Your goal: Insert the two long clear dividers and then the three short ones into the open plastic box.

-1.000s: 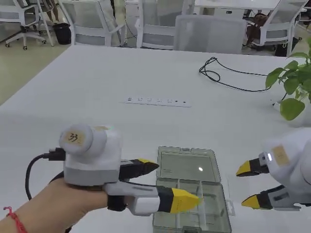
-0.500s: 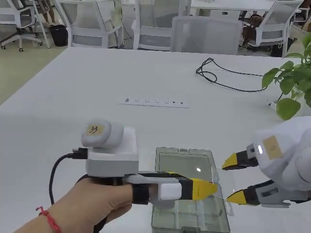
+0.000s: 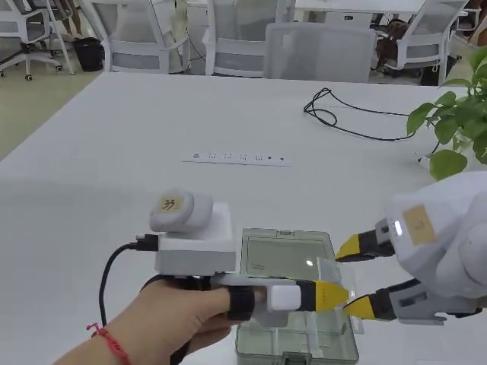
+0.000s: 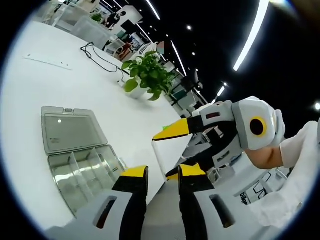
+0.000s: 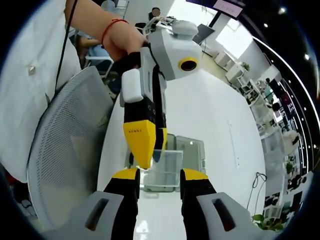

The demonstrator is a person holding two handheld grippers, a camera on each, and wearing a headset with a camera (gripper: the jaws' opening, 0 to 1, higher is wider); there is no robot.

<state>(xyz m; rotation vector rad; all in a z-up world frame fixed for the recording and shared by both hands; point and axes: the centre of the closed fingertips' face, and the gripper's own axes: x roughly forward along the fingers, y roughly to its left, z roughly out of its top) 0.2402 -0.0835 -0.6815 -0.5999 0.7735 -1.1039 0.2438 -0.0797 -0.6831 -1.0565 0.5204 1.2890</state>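
**Right gripper view:** the divider (image 5: 167, 169), a clear rectangular sheet, spans the gap between the right gripper's (image 5: 160, 175) jaws, which appear clamped across its width. The left gripper (image 5: 150, 149) touches the sheet's upper corner.

**Left gripper view:** its own jaws stand a narrow gap apart. Whether they pinch the sheet cannot be told.

**Head view:** the divider is nearly invisible, held over the right side of the open box (image 3: 251, 346). Clear partitions stand in the box's base, and its lid lies flat behind.
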